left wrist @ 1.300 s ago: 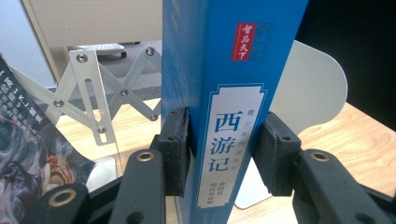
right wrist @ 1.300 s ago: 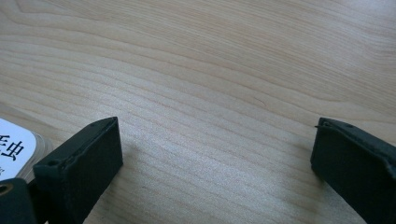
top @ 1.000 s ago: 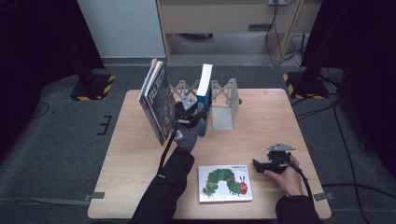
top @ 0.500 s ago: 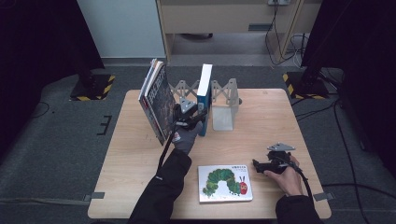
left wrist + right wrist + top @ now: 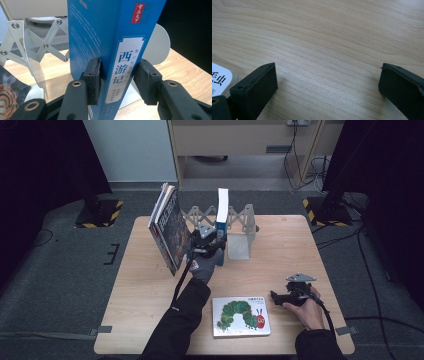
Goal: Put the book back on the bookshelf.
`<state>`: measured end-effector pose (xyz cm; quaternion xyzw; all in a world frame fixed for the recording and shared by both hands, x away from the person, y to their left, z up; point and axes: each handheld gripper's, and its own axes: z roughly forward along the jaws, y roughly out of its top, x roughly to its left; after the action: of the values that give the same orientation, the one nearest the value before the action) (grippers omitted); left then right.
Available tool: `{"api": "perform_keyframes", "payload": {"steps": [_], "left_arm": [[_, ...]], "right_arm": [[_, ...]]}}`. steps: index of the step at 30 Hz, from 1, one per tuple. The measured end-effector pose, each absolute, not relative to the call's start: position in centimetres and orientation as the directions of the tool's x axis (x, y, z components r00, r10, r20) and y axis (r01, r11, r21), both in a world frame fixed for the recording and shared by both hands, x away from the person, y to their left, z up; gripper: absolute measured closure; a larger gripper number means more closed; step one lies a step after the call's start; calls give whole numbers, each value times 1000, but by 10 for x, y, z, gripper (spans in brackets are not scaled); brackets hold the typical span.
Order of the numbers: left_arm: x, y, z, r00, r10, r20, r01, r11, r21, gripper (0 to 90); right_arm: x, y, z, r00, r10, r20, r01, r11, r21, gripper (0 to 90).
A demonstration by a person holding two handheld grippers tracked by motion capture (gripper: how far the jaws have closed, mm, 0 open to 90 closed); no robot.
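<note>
A blue book [image 5: 222,215] with Chinese writing on its spine [image 5: 100,37] stands upright at the expanding metal book stand [image 5: 240,217] at the back of the table. My left gripper [image 5: 212,240] is shut on it low down, one pad on the cover and one against the spine side [image 5: 117,72]. The stand's scissor arms [image 5: 27,42] show to the left of the book. My right gripper [image 5: 275,296] rests open on the wood at the front right, with only bare tabletop between its pads [image 5: 327,75].
Several books [image 5: 167,227] lean together at the left end of the stand. A picture book with a green caterpillar [image 5: 240,316] lies flat near the front edge; its corner [image 5: 219,78] touches the right gripper's left jaw. Black stands and cables surround the table [image 5: 150,285].
</note>
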<state>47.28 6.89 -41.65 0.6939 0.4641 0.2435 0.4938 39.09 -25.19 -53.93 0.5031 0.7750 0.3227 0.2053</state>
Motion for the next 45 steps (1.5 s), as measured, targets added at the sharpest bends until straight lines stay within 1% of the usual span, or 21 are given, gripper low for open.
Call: {"api": "perform_keyframes", "payload": {"steps": [3, 10, 19, 26, 39, 42, 45], "left_arm": [[474, 69, -415, 451, 883, -134, 414, -74, 907, 569], [475, 63, -414, 449, 884, -130, 419, -80, 904, 567], [474, 68, -419, 462, 878, -124, 387, -73, 919, 549], [471, 70, -419, 473, 876, -101, 368, -93, 925, 548], [459, 82, -405, 485, 870, -93, 321, -78, 944, 505], [456, 85, -403, 490, 868, -84, 320, -90, 943, 494], [452, 90, -402, 496, 864, -87, 324, -91, 942, 486]], "right_arm": [[391, -252, -539, -410, 912, 6, 647, 286, 707, 24], [391, -252, -539, -410, 912, 6, 647, 285, 707, 24], [391, -252, -539, -411, 912, 6, 646, 286, 707, 24], [391, -252, -539, -411, 912, 7, 646, 286, 707, 23], [391, -252, -539, -408, 913, 6, 647, 285, 708, 28], [391, -252, -538, -401, 916, 6, 649, 280, 708, 58], [391, -255, -535, -384, 923, 1, 659, 274, 700, 140]]}}
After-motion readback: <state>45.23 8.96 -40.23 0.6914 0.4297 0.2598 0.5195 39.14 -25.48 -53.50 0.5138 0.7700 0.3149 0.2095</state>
